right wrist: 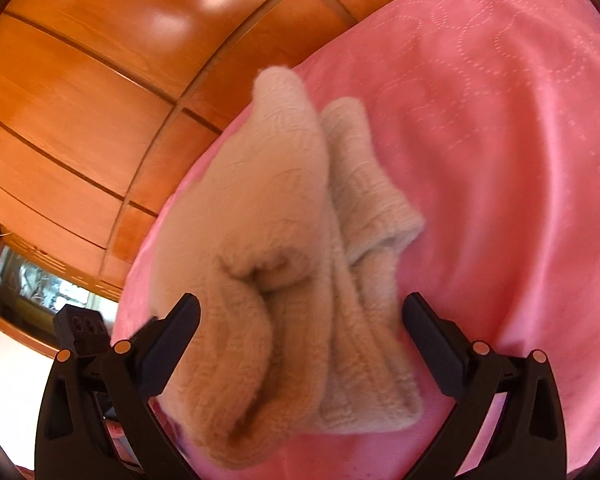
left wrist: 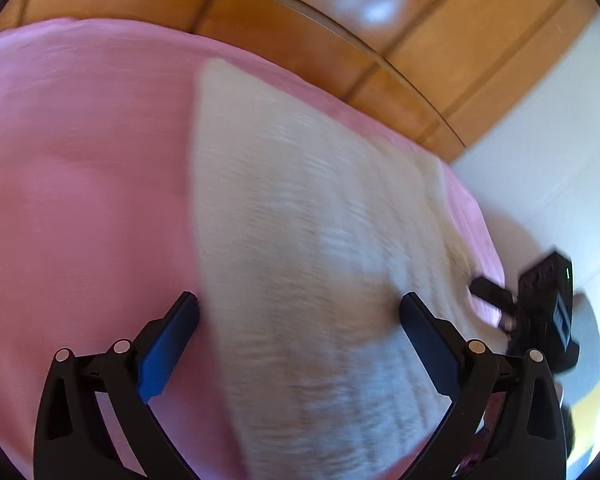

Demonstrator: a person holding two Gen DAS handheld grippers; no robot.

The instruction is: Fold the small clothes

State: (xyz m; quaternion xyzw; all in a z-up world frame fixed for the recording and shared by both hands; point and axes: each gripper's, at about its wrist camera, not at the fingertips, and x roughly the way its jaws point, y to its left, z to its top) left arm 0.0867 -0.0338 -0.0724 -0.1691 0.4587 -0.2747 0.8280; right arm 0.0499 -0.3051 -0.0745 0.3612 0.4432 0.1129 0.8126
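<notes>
Left claw [left wrist: 299,306] spread | right claw [right wrist: 300,308] spread | beige knit garment [right wrist: 276,240] bunched on pink bedcover [right wrist: 500,140]

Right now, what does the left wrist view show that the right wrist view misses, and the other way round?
Only the left wrist view shows the right gripper from outside, at the knit garment's edge, plus a white wall. Only the right wrist view shows the garment's bunched folds and a cuff. Both show the pink bedspread, the wooden panels and open jaws over the garment.
</notes>
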